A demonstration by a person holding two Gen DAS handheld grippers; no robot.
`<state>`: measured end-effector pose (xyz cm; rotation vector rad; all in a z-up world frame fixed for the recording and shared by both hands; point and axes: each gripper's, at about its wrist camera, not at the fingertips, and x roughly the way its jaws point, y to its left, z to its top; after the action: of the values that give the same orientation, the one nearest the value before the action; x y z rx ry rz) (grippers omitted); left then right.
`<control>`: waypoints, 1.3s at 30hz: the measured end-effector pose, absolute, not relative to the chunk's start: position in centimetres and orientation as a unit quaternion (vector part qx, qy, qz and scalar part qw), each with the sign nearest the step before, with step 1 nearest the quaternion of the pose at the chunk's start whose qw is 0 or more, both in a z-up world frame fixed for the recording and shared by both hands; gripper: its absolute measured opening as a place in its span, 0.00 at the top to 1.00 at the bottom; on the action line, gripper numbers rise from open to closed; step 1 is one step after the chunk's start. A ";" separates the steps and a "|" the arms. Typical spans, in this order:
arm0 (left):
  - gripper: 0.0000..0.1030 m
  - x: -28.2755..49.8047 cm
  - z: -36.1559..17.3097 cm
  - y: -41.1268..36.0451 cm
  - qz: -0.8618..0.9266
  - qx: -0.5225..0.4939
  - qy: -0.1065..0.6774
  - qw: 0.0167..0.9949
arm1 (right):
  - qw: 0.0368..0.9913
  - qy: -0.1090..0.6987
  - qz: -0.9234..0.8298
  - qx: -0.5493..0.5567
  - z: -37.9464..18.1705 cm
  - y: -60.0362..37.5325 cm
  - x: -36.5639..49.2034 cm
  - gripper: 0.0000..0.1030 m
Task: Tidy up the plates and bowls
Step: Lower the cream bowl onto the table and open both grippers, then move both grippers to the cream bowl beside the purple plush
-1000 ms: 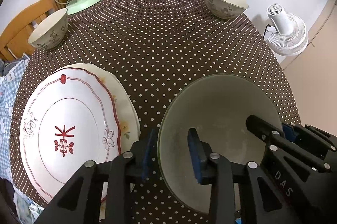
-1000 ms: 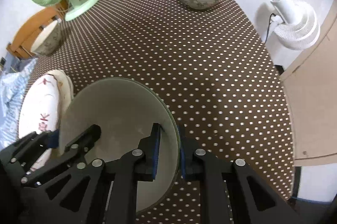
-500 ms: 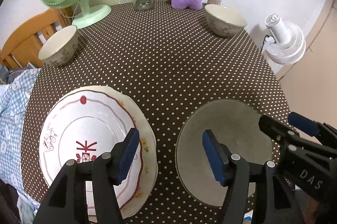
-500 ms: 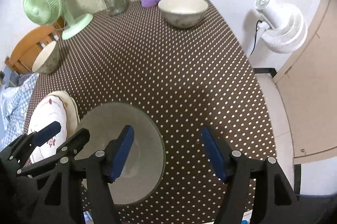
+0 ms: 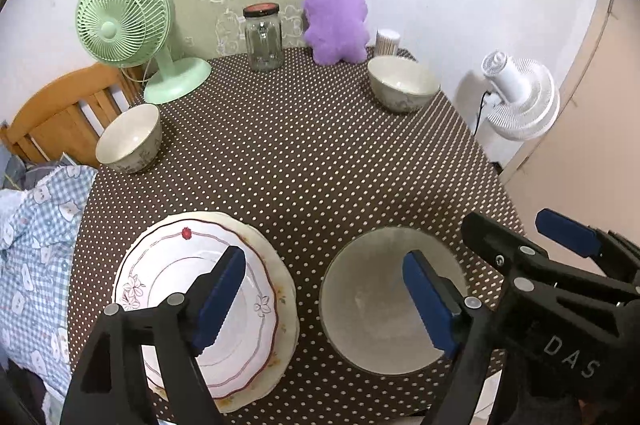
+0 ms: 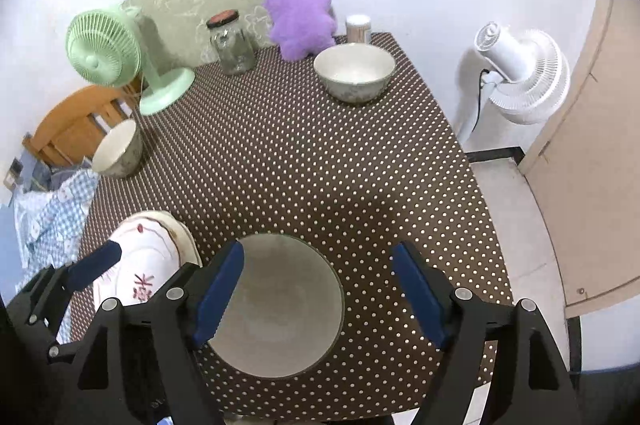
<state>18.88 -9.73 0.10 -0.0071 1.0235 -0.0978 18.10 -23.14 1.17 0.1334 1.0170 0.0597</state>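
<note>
A large grey-white bowl [image 5: 384, 301] sits on the dotted tablecloth near the front edge; it also shows in the right wrist view [image 6: 280, 309]. Left of it lies a stack of two plates [image 5: 208, 301], the top one white with red trim, seen too in the right wrist view [image 6: 144, 265]. A floral bowl [image 5: 130, 139] stands at the left edge and another [image 5: 402, 89] at the far right. My left gripper [image 5: 324, 301] is open and empty above the gap between plates and bowl. My right gripper [image 6: 318, 293] is open and empty above the large bowl's right rim.
A green fan [image 5: 132, 33], a glass jar [image 5: 262, 39], a purple plush toy [image 5: 336, 19] and a small container [image 5: 387, 41] line the table's far edge. A wooden chair [image 5: 60, 109] and blue checked cloth [image 5: 36, 225] lie left. A white fan [image 5: 520, 101] stands on the floor at right.
Both grippers let go of the large bowl's rim, opened wide and pulled up and back. The bowl now rests on the table.
</note>
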 end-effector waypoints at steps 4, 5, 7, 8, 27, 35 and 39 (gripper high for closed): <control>0.20 19.2 1.2 -9.6 -0.049 -0.015 0.481 0.875 | 0.883 0.462 0.033 0.071 3.0 -23.4 17.8 0.22; 0.20 19.2 1.5 -9.9 -0.049 -0.012 0.477 0.878 | 0.886 0.457 0.035 0.070 3.3 -23.4 17.7 0.22; 0.20 19.4 1.8 -10.2 -0.046 -0.007 0.474 0.879 | 0.888 0.455 0.028 0.062 3.9 -23.3 17.8 0.22; 0.20 19.4 1.9 -10.3 -0.045 -0.006 0.474 0.879 | 0.887 0.458 0.024 0.057 4.1 -23.3 18.0 0.21; 0.21 26.3 2.9 -15.9 0.009 -0.020 0.457 0.889 | 0.890 0.449 0.065 0.037 5.1 -28.5 27.0 0.15; 0.21 30.8 2.6 -18.4 0.027 -0.018 0.452 0.891 | 0.888 0.451 0.084 0.022 4.7 -30.8 32.4 0.15; 0.21 33.0 2.4 -19.1 0.033 -0.019 0.450 0.892 | 0.889 0.449 0.085 0.021 4.3 -31.8 34.8 0.15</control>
<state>32.99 -19.08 2.38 -0.0400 0.9344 0.0693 34.80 -31.76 4.30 0.0426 0.9322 0.1770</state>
